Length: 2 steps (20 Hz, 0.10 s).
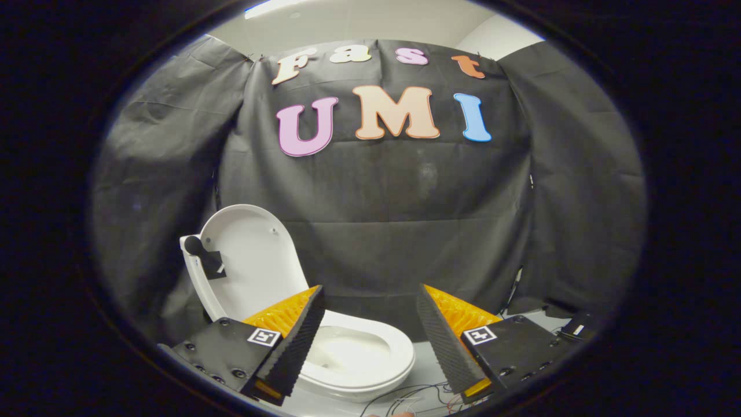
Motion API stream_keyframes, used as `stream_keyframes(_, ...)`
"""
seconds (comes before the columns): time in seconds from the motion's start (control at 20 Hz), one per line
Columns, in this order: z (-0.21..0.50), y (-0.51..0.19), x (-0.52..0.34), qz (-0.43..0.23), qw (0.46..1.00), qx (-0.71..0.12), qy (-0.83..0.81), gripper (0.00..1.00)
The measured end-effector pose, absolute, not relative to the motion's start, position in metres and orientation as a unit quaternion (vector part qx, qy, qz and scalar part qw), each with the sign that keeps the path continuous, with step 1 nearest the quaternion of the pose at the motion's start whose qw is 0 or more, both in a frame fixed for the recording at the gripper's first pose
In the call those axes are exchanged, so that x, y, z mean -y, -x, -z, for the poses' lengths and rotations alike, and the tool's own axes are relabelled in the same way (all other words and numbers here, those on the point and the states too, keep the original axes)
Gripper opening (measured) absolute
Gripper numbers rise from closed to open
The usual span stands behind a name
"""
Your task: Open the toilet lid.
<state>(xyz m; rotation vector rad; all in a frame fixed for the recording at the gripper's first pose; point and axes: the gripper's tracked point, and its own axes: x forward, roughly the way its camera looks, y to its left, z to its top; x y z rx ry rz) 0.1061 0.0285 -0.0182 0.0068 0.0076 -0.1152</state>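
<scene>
Black cloth [370,231] drapes the booth's back & sides; pale floor [428,353] below w/ thin wires [417,399] trailing just ahead of us. We see the toilet [353,353] on that floor, ahead & to the left, its bowl partly behind our left finger. Toilet lid [249,260] is already up, standing near upright against the cloth, w/ a small dark handle piece [202,255] fixed at its left rim. Seat ring is down on the bowl. Our gripper [369,304] has its jaws spread wide, released, nothing between the fingers [295,347]; not touching the toilet. Small dark box [579,327] sits on the floor far right, beyond the right finger.
</scene>
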Motion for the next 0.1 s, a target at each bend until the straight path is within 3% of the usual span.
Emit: stream_keyframes(0.1,0.0178,-0.1039,-0.0225,0.056,0.998,-0.003,-0.002,0.99)
